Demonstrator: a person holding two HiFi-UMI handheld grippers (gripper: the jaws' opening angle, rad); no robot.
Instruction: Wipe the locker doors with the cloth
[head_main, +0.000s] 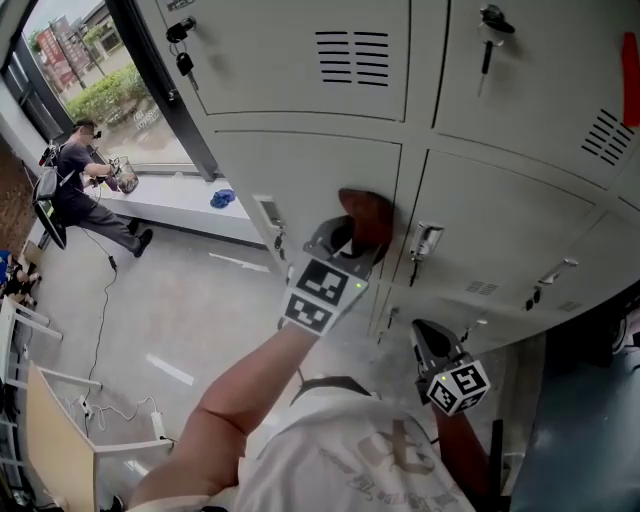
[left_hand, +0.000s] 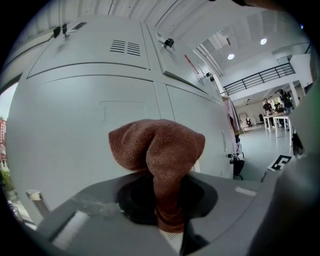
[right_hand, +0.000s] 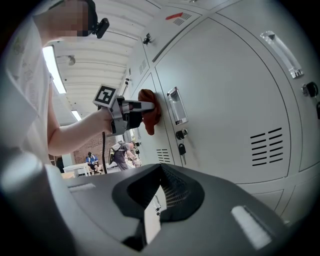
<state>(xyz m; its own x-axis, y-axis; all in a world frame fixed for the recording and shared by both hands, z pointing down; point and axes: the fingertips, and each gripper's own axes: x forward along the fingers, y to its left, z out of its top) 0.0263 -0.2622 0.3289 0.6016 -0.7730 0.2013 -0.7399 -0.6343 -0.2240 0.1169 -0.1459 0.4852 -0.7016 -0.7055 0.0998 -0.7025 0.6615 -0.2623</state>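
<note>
A brown cloth (head_main: 366, 214) is pinched in my left gripper (head_main: 346, 238), which is shut on it. The cloth's bunched end (left_hand: 156, 146) presses against a grey locker door (left_hand: 80, 115) in the middle row. In the right gripper view the cloth (right_hand: 149, 111) and left gripper (right_hand: 131, 111) sit on the door just left of a handle recess (right_hand: 176, 105) and a lock with a key (right_hand: 182, 148). My right gripper (head_main: 429, 341) hangs lower and to the right, close to the lockers. Its jaws (right_hand: 152, 221) stand together with nothing between them.
Grey lockers (head_main: 520, 190) fill the wall, with keys hanging in the upper locks (head_main: 183, 52). A person (head_main: 82, 192) crouches by the window at the far left. A blue object (head_main: 222, 198) lies on the sill. A desk edge (head_main: 55, 440) and floor cables are at lower left.
</note>
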